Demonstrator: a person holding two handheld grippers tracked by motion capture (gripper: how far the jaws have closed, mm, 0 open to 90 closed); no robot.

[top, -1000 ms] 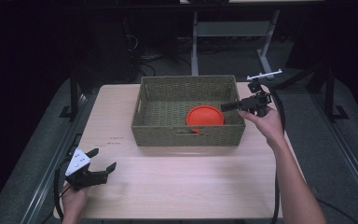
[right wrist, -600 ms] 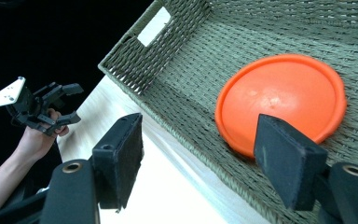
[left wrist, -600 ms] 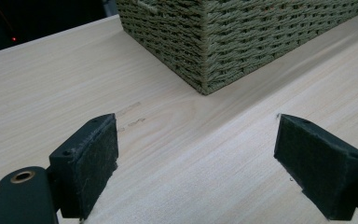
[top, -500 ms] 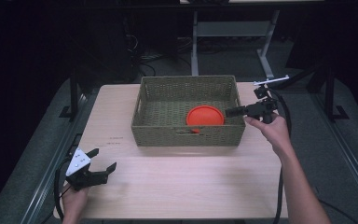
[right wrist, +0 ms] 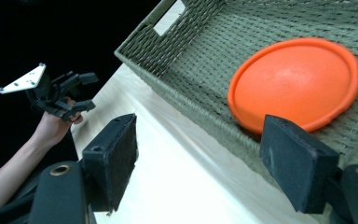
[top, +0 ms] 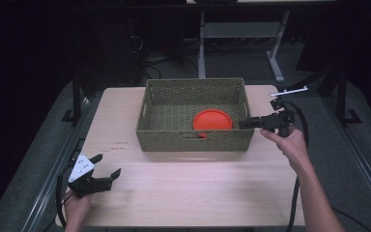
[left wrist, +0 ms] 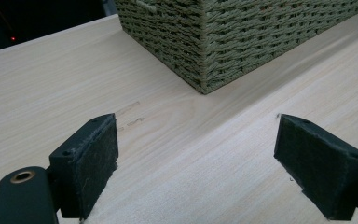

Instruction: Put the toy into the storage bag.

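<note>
Inspection runs left to right across the high view. Left gripper (top: 104,174) sits at about 8 o'clock on the surface (top: 198,188), near the front-left corner, well apart from everything else. Its jaws are spread wide with nothing between them; the left gripper view confirms bare wood between the two pads, with one corner of the basket farther ahead. Judged purpose: parked out of the way, ready but not engaged.

Basket (top: 193,140), woven and olive green, occupies the 12 o'clock region of the surface, long side facing the person. Inside it lies an orange disc (top: 212,119) (shallow, domed, possibly a lid or flying disc; cannot tell which), flat on the basket floor toward the front-right part, close to the near wall.

Right gripper (top: 244,124) is held at about 2 o'clock, level with the basket's right end wall, pointing leftward at it. The right gripper view shows its jaws spread, empty, with the disc (right wrist: 294,84) lying beyond and between them across the woven wall (right wrist: 191,102). The hand (top: 290,145) holds the tool roughly horizontal, low beside the rim.

Judgement: the disc is resting in the basket and is gripped by nothing. The right gripper's open, sideways attitude suits either an approach over the rim or a clearance from it.
</note>
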